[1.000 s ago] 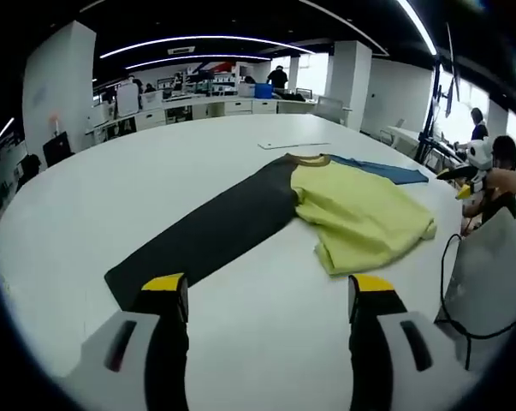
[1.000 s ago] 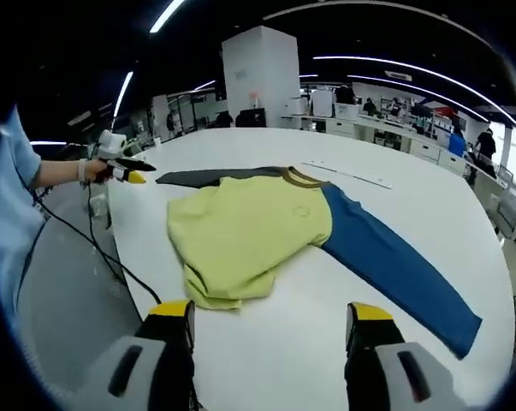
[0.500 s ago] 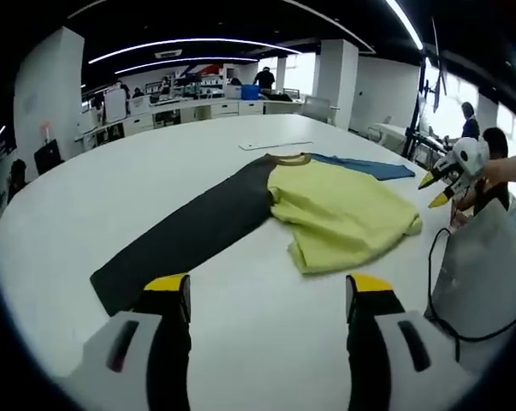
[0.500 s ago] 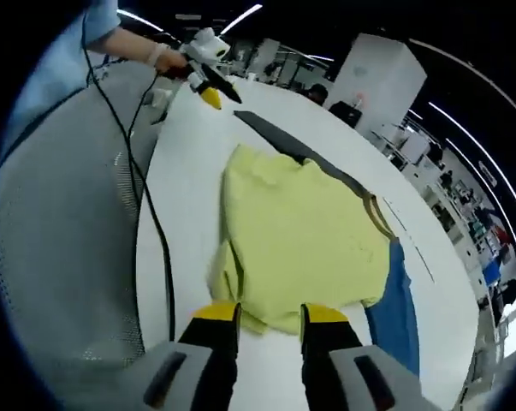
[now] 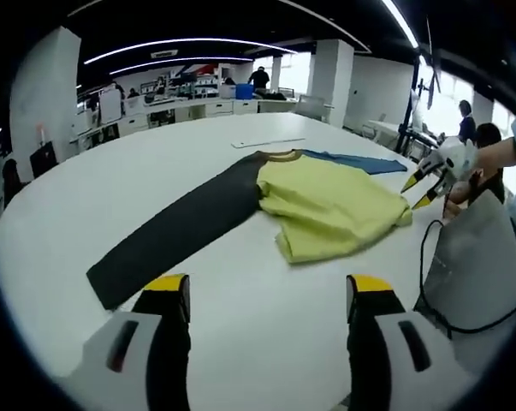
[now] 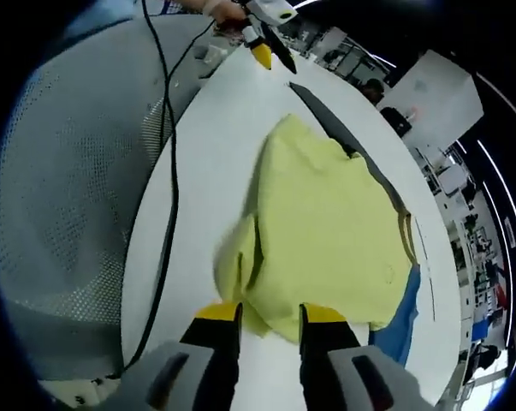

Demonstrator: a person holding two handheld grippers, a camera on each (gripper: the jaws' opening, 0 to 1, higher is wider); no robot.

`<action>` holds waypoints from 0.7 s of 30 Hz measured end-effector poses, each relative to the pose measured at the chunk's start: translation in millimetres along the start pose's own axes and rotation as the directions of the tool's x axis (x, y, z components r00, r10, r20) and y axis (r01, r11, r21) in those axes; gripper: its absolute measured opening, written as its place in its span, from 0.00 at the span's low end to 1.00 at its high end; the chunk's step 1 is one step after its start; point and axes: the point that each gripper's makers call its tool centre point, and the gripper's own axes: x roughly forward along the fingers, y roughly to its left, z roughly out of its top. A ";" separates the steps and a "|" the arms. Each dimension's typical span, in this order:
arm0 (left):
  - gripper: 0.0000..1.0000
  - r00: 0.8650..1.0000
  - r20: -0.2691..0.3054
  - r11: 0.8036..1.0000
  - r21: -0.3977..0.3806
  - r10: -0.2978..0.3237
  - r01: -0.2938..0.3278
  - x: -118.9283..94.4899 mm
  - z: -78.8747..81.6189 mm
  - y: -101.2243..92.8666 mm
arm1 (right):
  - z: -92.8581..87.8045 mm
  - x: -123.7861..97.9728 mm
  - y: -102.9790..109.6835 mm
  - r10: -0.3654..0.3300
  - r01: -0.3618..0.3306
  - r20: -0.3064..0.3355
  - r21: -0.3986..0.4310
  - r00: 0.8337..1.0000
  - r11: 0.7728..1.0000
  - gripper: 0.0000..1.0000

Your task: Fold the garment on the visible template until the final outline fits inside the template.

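right claw nearly closed at yellow shirt hem, grip unclear | left claw wide open, empty

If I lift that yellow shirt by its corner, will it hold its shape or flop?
Probably flop: the yellow shirt already lies rumpled, with a doubled-over fold near the right gripper. Its dark sleeve lies limp on the table, so it would likely trail behind.

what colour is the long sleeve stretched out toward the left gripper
The sleeve is dark grey, almost black; the shirt body is yellow. It shows best in the left gripper view.
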 end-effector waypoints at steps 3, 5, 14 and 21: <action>0.72 0.999 0.007 0.999 0.010 -0.037 0.037 -2.7 3.0 -11.7 | -0.1 1.7 -0.8 0.005 -0.005 0.002 0.006 1.000 1.000 0.18; 0.71 0.999 0.005 0.998 0.021 -0.053 0.053 -3.3 4.8 -18.6 | 0.0 3.0 -2.0 0.003 -0.003 0.001 0.002 1.000 1.000 0.18; 0.71 0.995 -0.001 0.995 0.015 -0.098 0.098 2.6 -0.7 -33.3 | 3.8 3.5 -4.7 0.018 -0.018 0.002 0.007 1.000 1.000 0.00; 0.70 0.994 0.003 0.994 -0.016 -0.109 0.109 4.9 -5.3 -36.3 | 23.5 -12.9 -46.9 -0.027 0.023 0.054 0.075 0.998 0.997 0.00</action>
